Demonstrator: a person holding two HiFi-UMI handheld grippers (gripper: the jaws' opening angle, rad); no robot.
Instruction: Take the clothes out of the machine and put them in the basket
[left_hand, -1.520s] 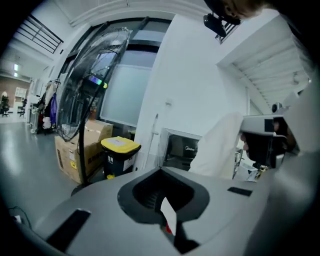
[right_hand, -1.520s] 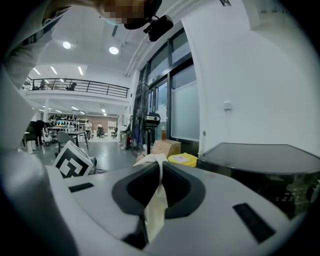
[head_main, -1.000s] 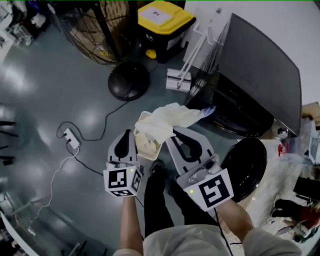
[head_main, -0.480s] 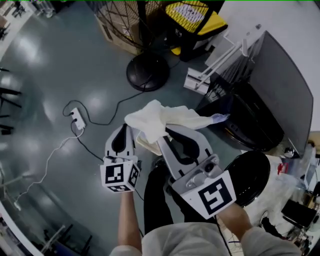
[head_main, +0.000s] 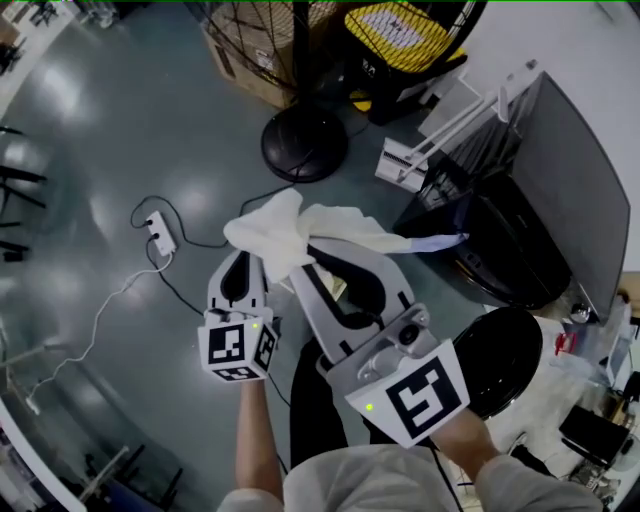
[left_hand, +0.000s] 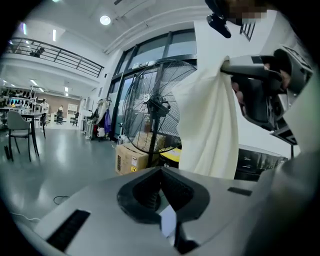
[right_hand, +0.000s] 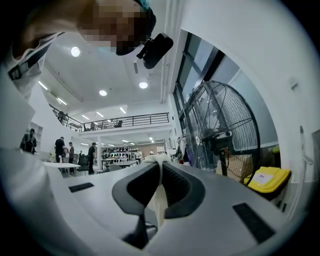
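A cream cloth (head_main: 272, 234) hangs from my right gripper (head_main: 303, 243), which is shut on it and held about level above the floor. In the right gripper view the fabric (right_hand: 159, 206) runs between the closed jaws to the tips (right_hand: 159, 161). In the left gripper view the cloth (left_hand: 206, 125) drapes down from the right gripper (left_hand: 226, 68) at upper right. My left gripper (head_main: 244, 260) sits just left of the cloth, shut (left_hand: 160, 169) with nothing in it. The dark machine (head_main: 510, 235) stands to the right, its round black door (head_main: 500, 345) open.
A big standing fan's round base (head_main: 303, 146) is ahead, with a cardboard box (head_main: 240, 52) and a yellow-lidded bin (head_main: 400, 25) behind it. A power strip (head_main: 158, 235) and cables lie on the grey floor at left. A white rack (head_main: 430, 140) leans by the machine.
Both grippers have swung left, away from the machine. The right one has risen with the cloth, which now hangs over the left gripper's tip side.
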